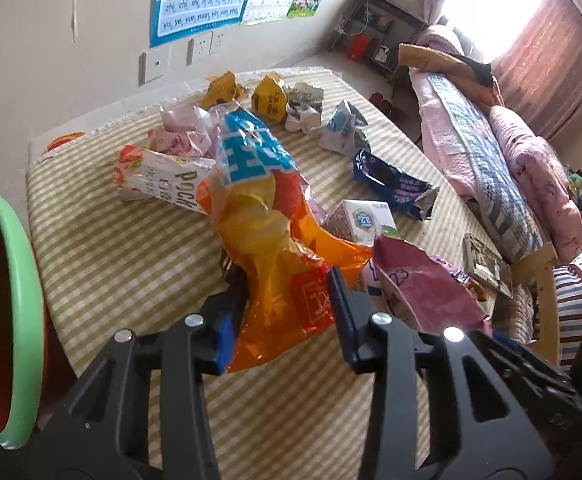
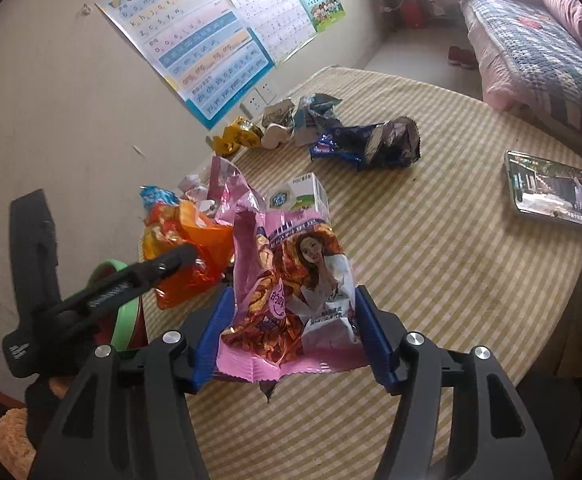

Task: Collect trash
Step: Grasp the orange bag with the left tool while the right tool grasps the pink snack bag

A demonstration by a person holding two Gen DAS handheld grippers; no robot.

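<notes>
An orange and yellow snack bag point(image 1: 275, 248) with a blue top stands upright between the blue pads of my left gripper point(image 1: 287, 308), which is shut on its lower part. From the right wrist view the same orange bag point(image 2: 187, 240) shows at the left, with a black finger of the left gripper across it. A pink snack bag point(image 2: 291, 300) printed with a woman's picture fills my right gripper point(image 2: 291, 336), whose pads press its two side edges. That pink bag point(image 1: 423, 292) stands just right of the orange one.
On the striped round table point(image 2: 431, 264) lie a Pocky box point(image 1: 163, 180), a milk carton point(image 1: 365, 220), a dark blue wrapper point(image 2: 367, 144), several crumpled wrappers near the wall and a phone point(image 2: 555, 192). A green-rimmed red bin point(image 1: 19, 280) stands at the left. A bed point(image 1: 491, 152) lies beyond.
</notes>
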